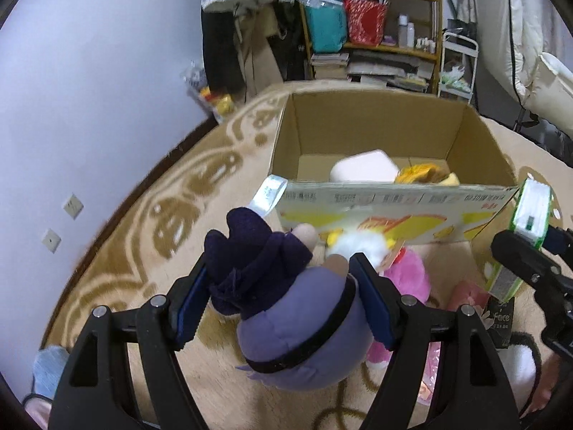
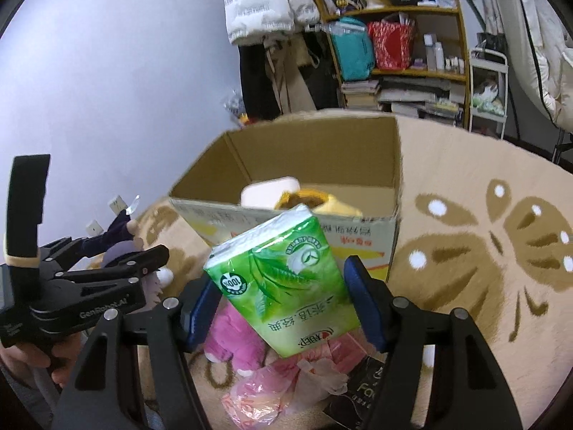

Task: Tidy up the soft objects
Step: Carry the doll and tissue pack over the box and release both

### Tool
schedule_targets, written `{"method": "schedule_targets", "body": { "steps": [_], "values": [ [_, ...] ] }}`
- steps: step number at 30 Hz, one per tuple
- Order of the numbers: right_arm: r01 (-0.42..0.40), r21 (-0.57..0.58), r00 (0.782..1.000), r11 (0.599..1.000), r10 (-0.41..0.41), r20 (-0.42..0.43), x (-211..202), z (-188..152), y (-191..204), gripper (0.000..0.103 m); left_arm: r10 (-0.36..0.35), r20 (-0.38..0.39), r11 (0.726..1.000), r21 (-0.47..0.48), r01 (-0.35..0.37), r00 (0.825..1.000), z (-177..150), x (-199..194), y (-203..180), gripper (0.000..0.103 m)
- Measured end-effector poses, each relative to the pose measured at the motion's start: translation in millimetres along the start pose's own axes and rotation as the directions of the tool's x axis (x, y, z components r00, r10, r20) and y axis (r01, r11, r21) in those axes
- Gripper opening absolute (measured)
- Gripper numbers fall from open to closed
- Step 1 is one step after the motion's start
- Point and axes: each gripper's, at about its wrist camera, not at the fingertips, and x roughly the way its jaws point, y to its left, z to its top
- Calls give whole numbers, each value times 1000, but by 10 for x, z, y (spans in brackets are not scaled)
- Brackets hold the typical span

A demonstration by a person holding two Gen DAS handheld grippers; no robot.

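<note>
My left gripper [image 1: 277,295] is shut on a purple plush doll [image 1: 286,308] with a dark purple hat, held above the rug just before the cardboard box [image 1: 386,215]. My right gripper [image 2: 283,299] is shut on a green tissue pack [image 2: 283,279], tilted, in front of the box [image 2: 358,231]. The box is open and holds a white-pink soft item [image 1: 361,168] and a yellow plush [image 1: 426,173]. The left gripper with the doll also shows at the left of the right wrist view [image 2: 118,251]. The right gripper with the pack shows at the right of the left wrist view [image 1: 526,229].
A pink plush [image 2: 232,329], a pink plastic bag [image 2: 272,387] and a black tissue pack [image 2: 361,390] lie on the patterned rug [image 2: 483,251] below the grippers. A cluttered shelf [image 1: 372,25] and hanging clothes stand behind the box. A white wall is on the left.
</note>
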Motion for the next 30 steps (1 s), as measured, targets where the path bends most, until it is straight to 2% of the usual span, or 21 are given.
{"method": "schedule_targets", "body": {
  "steps": [7, 12, 19, 24, 27, 30],
  "values": [
    [-11, 4, 996, 1000, 10, 85, -225, 82, -5, 71, 1, 91, 1000, 25, -4, 996, 155, -171, 13, 75],
    [-64, 37, 992, 997, 59, 109, -251, 175, -82, 70, -9, 129, 1000, 21, 6, 992, 303, -203, 20, 75],
    [-60, 15, 988, 998, 57, 146, -231, 339, -111, 70, -6, 202, 1000, 23, 2, 979, 592, -187, 5, 75],
    [-38, -32, 984, 999, 42, 173, -105, 438, -156, 70, 0, 219, 999, 35, -8, 976, 755, -95, -20, 75],
    [-42, -25, 985, 999, 46, 167, -20, 453, -203, 70, -2, 214, 999, 36, -6, 977, 815, -9, -22, 75],
    [-11, -39, 987, 999, 17, 159, 75, 495, -215, 70, -11, 207, 999, 35, 4, 978, 873, 76, -42, 75]
  ]
}}
